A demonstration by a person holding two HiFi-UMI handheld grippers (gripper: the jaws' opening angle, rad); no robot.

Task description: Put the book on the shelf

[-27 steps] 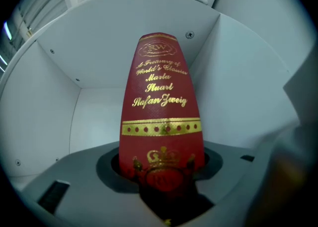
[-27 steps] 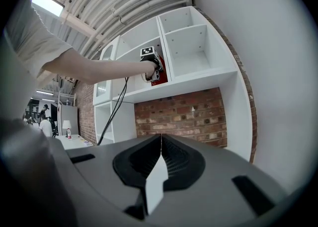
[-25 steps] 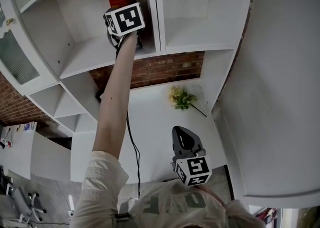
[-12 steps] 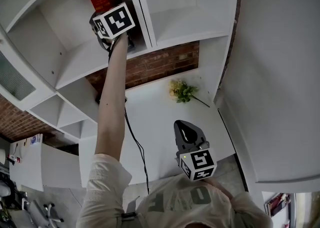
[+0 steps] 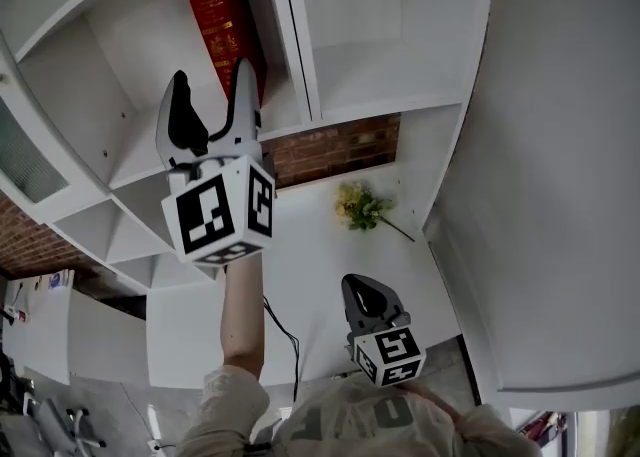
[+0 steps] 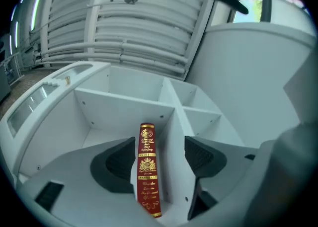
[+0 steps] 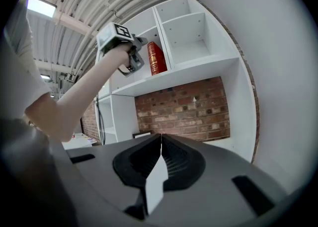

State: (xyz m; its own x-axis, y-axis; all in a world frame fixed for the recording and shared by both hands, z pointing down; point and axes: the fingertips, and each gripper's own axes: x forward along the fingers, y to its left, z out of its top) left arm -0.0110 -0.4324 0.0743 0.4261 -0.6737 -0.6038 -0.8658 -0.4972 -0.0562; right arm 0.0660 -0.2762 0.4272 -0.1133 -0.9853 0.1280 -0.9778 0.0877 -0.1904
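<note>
The red book [image 5: 222, 15] stands upright on the white shelf [image 5: 360, 100], tight against the vertical divider [image 5: 297, 35]. My left gripper [image 5: 212, 95] is held up in front of that compartment, a short way back from the book. Its jaws have just been opening and now stand wide, with nothing pressed between them. In the left gripper view the book's gilt spine [image 6: 148, 169] shows beyond the open pads, apart from them. My right gripper [image 5: 368, 290] is low over the desk, jaws shut and empty. The right gripper view shows the book [image 7: 156, 58] and the left gripper [image 7: 135, 58] beside it.
A small flower sprig [image 5: 365, 203] lies on the white desk [image 5: 310, 255] below the shelf, in front of a brick wall [image 5: 335, 145]. A black cable [image 5: 285, 330] runs across the desk. A white wall panel [image 5: 560, 165] closes the right side.
The left gripper has let go of the book, opened its jaws and drawn back from the shelf. The book stays upright against the divider. The right gripper has hardly moved.
</note>
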